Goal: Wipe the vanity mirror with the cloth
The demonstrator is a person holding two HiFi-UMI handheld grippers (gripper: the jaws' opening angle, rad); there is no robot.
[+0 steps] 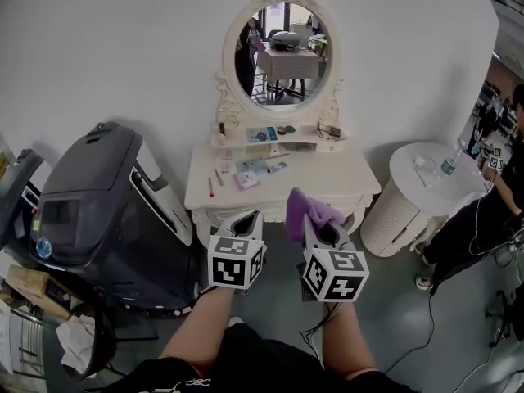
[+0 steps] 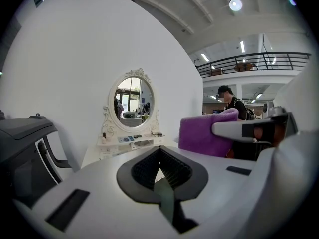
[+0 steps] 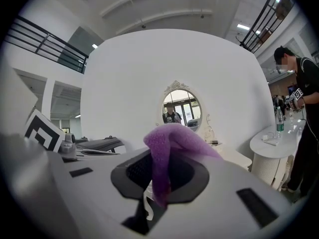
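The purple cloth looks soft, light and floppy. The right hand-held gripper pinches one fold of it, with the loose end bunched above the jaws, out past the front edge of the desk. The vanity mirror stands at the desk's back edge, well apart and probably fragile. The left hand-held gripper is closed on nothing. Any smears on the glass are too small to tell.

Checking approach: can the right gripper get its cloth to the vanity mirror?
Probably, once closer: nothing stands between the cloth, held by the right gripper, and the mirror; the vanity top lies lower.
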